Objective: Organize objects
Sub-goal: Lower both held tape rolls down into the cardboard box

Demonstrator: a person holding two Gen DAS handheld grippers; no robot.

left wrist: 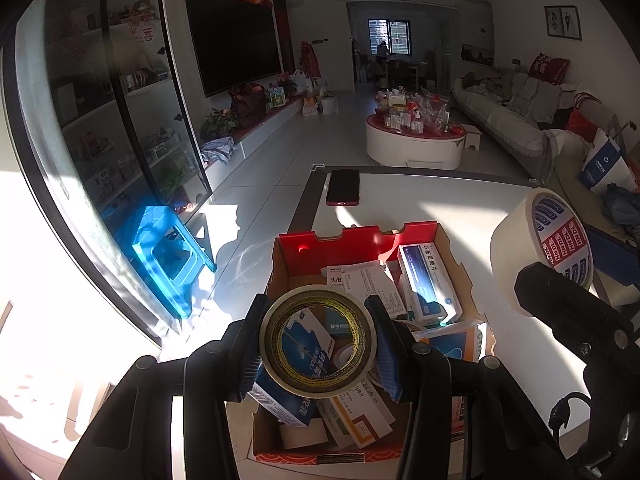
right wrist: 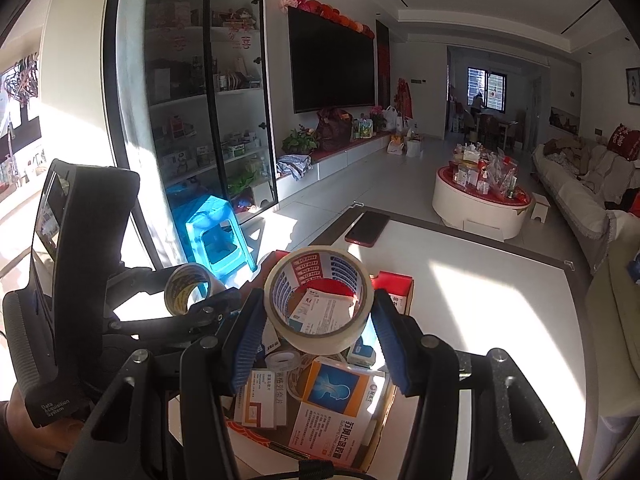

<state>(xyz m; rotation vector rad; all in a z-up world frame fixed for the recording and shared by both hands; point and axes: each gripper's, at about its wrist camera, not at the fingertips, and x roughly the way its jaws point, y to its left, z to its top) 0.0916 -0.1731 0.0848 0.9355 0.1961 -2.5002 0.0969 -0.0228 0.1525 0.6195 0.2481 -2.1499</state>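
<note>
Two rolls of tape hang above an open cardboard box (left wrist: 460, 264) of medicine packets on a white table (left wrist: 420, 200) in a sunlit living room. In the left wrist view, the left gripper (left wrist: 318, 344), low in the centre of the frame, has its blue-padded fingers (left wrist: 386, 344) clamped on either side of a clear tape roll (left wrist: 318, 340) with a yellowish core, held on edge so the packets show through its hole. At the right edge of that frame the cream masking tape roll (left wrist: 540, 248) appears from the side, its printed core facing the camera, gripped by the dark body of the other tool.

The right wrist view looks straight through that masking tape roll (right wrist: 320, 300), pinched between the right gripper's (right wrist: 320, 332) fingers (right wrist: 390, 344) at lower centre, over the box (right wrist: 394, 280). Only this view shows the person's hand (right wrist: 24, 420) in the lower left corner around the left tool's handle, with the clear tape roll (right wrist: 188, 288) seen small, left of centre.

A dark phone (left wrist: 343, 187) lies on the far part of the table, beyond the box, in both views. A blue plastic stool (left wrist: 168, 252) stands on the floor left of the table, in front of a glass-fronted cabinet (right wrist: 192, 100). A wall-mounted television (right wrist: 332, 68) fills the upper centre, and a round white coffee table (left wrist: 416, 140) crowded with items sits before a sofa (left wrist: 520, 112) at upper right.
</note>
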